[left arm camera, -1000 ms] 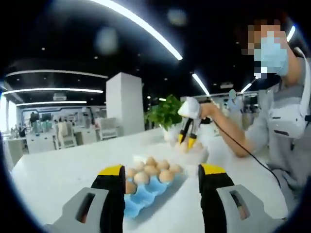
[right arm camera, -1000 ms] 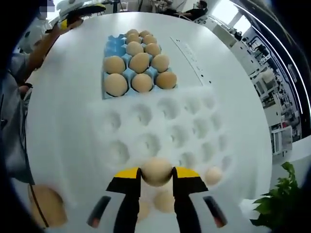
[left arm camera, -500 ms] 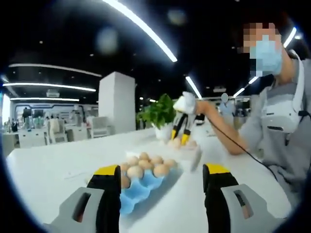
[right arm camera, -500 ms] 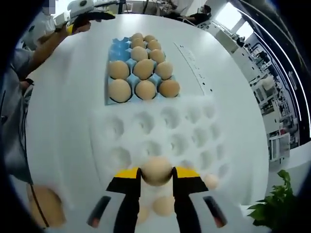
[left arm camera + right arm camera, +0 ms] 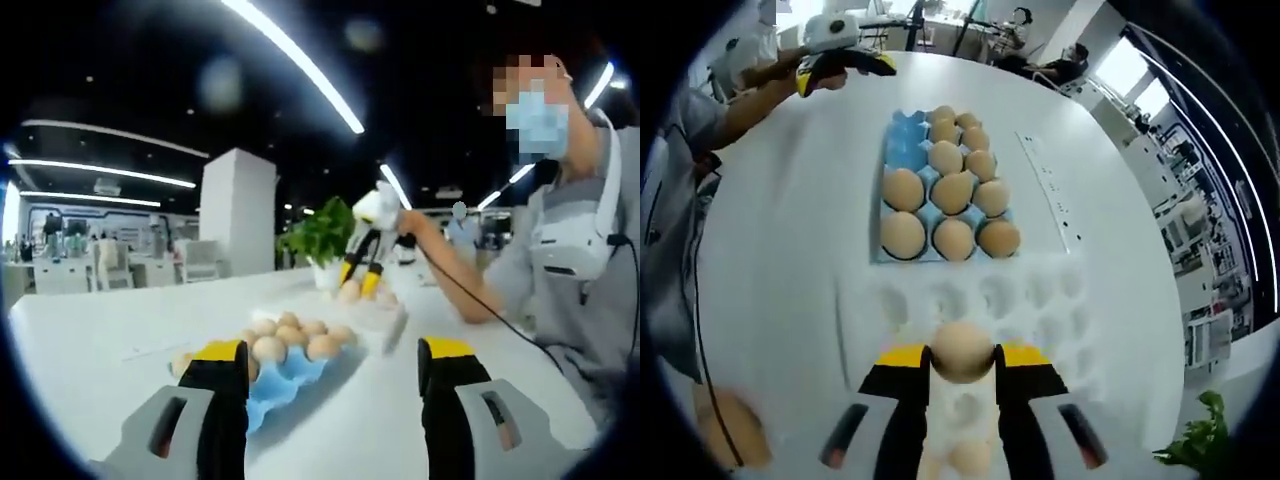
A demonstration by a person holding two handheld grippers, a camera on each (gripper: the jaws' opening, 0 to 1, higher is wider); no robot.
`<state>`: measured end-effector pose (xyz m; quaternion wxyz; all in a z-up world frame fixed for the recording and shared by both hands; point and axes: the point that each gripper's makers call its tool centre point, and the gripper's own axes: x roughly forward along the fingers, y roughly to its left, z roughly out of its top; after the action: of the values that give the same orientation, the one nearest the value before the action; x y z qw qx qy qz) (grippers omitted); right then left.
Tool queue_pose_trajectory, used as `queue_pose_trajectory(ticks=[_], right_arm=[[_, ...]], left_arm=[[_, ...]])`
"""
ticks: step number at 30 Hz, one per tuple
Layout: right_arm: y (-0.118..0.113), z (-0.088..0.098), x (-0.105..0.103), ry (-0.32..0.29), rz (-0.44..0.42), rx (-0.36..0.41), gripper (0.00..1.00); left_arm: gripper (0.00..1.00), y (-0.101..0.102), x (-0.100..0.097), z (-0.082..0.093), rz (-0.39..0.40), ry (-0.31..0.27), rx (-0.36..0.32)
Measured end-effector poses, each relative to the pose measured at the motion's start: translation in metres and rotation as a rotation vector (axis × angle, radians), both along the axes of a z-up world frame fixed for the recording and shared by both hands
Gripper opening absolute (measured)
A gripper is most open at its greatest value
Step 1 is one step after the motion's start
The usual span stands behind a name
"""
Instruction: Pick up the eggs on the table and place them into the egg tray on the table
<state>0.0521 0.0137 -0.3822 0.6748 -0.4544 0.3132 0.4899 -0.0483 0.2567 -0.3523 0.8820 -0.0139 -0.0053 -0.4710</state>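
The right gripper (image 5: 962, 368) is closed on an egg (image 5: 962, 350), pinched between its two jaws. It hovers above the white tray (image 5: 1040, 310), whose pockets are mostly unfilled. The blue egg tray (image 5: 902, 155) lies straight ahead beyond the white tray, long axis running away from the gripper, its near rows full and bare pockets at its far end. The left gripper (image 5: 335, 375) is wide open and holds nothing, on the blue tray's far side.

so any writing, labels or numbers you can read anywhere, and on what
None readable.
Long white strip on the white table, beside the blue egg tray: dark marks, too small and blurred to read.
Brown eggs and white moulded tray: no print visible.
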Motion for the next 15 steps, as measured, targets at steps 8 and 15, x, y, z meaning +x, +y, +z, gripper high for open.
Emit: queue_pose_trajectory(ticks=[8,15], right_arm=[[0.027,0.006,-0.004,-0.03,0.076,0.031,0.27],[0.048,0.005,-0.011,-0.044,0.145,0.043,0.27]], left_arm=[[0.7,0.001,-0.004,0.0,-0.004,-0.011,-0.002],[0.7,0.0,-0.002,-0.007,-0.002,0.001,0.018]])
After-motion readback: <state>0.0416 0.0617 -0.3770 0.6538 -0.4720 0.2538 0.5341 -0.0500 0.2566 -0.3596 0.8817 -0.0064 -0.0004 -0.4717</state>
